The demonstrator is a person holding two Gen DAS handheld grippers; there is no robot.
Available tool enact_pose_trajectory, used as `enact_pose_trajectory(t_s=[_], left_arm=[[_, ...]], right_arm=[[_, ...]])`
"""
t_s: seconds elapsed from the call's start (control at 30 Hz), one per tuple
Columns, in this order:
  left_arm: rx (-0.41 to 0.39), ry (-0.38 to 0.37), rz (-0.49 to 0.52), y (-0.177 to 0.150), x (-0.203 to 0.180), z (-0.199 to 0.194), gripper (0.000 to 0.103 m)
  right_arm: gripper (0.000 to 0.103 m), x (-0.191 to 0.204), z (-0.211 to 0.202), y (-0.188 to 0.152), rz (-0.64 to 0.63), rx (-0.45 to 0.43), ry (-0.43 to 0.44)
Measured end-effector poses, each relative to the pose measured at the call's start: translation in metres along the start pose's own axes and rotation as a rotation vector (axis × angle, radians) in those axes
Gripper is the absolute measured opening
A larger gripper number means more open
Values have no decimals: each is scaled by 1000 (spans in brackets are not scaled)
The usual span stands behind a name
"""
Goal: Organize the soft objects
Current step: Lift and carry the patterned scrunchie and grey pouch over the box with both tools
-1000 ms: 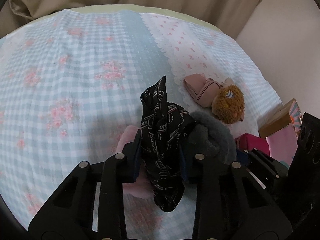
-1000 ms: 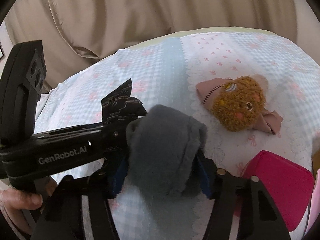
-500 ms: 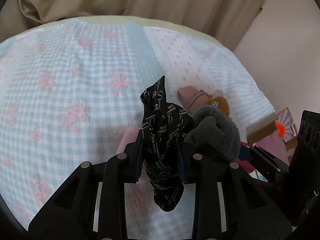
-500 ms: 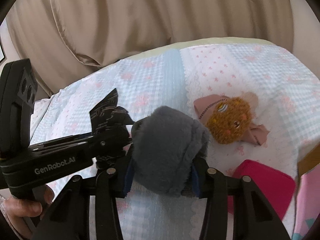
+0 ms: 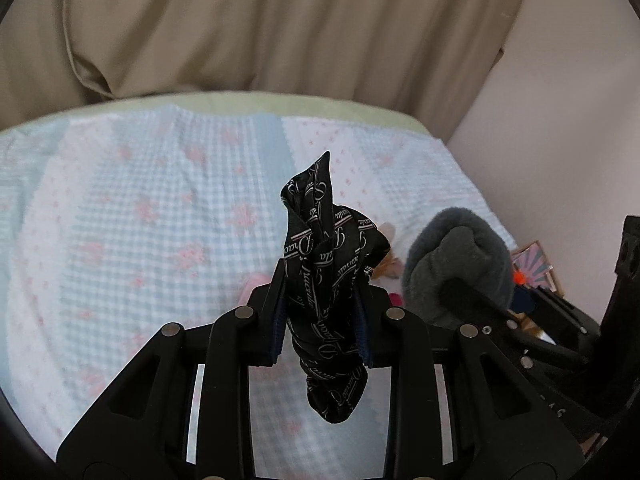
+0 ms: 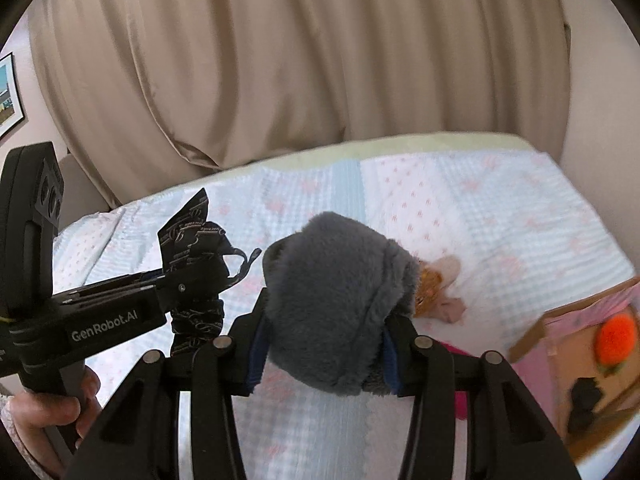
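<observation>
Plush toy, orange-brown (image 6: 430,284), mostly hidden behind grey fuzzy fleece bundle (image 6: 336,304), detail unclear. Right gripper (image 6: 324,354) clamps that bundle above blue-and-white gingham bedspread (image 5: 140,220). Left gripper (image 5: 322,320) pinches crumpled black script-printed scarf (image 5: 324,264), above same bedspread.

We counted one bed under a pale blue gingham cover with pink flowers (image 5: 152,216), and everything else we placed against it. Above it we saw two black two-finger grippers, the left gripper (image 5: 322,304) and the right gripper (image 6: 326,344). We counted one black scarf printed with white script (image 5: 324,264) and one grey plush fleece bundle (image 6: 332,304), both above the bed. On the bed lay one brown fuzzy toy with pink cloth (image 6: 438,288). Beside its right edge stood one cardboard box with pink lining (image 6: 576,344), holding one orange pompom (image 6: 616,336). Behind the bed hung one beige curtain (image 6: 280,64).
</observation>
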State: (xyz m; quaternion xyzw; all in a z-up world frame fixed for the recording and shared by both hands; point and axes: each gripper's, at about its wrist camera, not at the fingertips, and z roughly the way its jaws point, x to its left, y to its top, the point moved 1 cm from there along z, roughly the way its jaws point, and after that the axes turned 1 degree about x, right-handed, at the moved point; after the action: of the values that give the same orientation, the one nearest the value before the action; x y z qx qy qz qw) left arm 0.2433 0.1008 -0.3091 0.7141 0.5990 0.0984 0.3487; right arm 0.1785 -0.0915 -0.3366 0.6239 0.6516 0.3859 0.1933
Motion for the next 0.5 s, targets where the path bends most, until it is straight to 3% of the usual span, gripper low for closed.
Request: enact_pose_trajectory(t_s=[0.23, 0.5], left_arm=[[-44, 49, -1, 15, -45, -85, 25], [-62, 86, -15, 12, -109, -157, 25]], right_arm=[[43, 9, -92, 35, -37, -20, -13], [43, -3, -175, 44, -59, -24, 3]])
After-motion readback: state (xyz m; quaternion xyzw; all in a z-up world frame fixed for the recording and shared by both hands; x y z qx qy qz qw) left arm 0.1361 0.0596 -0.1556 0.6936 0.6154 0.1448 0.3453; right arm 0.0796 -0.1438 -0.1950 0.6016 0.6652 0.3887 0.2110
